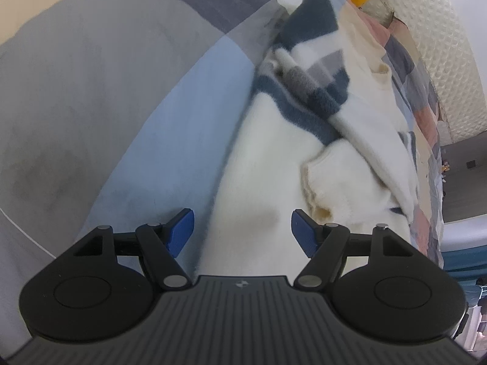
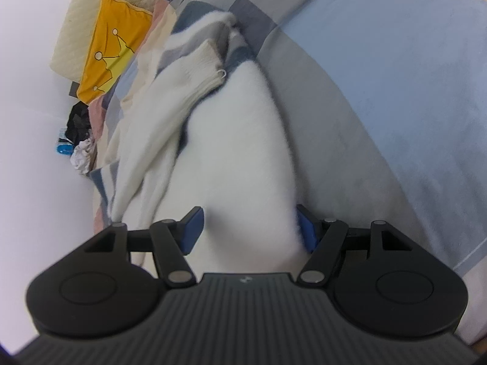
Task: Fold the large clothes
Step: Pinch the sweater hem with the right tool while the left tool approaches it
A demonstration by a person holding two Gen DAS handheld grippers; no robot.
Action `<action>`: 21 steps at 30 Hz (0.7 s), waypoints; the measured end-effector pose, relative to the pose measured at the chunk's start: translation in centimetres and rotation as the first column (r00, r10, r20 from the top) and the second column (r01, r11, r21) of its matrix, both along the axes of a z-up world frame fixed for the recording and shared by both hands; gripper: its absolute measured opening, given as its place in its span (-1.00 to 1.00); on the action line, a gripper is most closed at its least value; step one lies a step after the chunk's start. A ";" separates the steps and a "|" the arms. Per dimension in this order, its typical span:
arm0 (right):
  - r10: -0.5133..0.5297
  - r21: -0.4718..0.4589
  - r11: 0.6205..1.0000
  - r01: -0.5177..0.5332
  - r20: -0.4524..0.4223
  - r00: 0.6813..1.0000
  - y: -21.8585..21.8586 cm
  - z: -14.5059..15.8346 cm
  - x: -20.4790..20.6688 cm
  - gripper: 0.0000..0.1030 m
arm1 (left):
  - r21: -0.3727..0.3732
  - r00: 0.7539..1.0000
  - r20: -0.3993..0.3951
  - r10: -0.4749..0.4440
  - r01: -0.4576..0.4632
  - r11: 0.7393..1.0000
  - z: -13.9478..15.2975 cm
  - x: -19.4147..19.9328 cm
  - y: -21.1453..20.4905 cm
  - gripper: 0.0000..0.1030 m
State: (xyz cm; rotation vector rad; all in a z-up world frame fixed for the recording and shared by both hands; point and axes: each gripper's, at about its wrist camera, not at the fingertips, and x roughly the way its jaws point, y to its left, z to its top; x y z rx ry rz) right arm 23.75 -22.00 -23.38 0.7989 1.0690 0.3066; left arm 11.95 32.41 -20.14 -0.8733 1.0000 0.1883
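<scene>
A fluffy white sweater [image 1: 268,164] with navy and grey bands lies bunched on the bed, a ribbed cuff [image 1: 316,188] folded over its body. My left gripper [image 1: 242,232] is open low over the sweater's white near end. Its blue pads [image 1: 181,232] straddle the cloth without pressing on it. In the right wrist view the same sweater [image 2: 237,152] runs away from me, with a ribbed cuff [image 2: 207,73] on top. My right gripper [image 2: 249,231] is open too. The white edge lies between its fingers and partly hides the right pad [image 2: 307,234].
The bed sheet [image 1: 152,106] has large blue, grey and dark blocks. A yellow pillow [image 2: 109,51] with a crown print and a cream quilted cushion [image 2: 91,9] sit at the head. Dark and crumpled items [image 2: 79,133] lie beside the bed.
</scene>
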 end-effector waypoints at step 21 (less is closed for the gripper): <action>0.276 0.061 0.961 -0.270 -0.121 0.954 2.8 1.0 -4.2 0.30 | 0.074 0.998 -0.016 -0.065 0.066 0.995 2.3 -1.1 2.4 0.46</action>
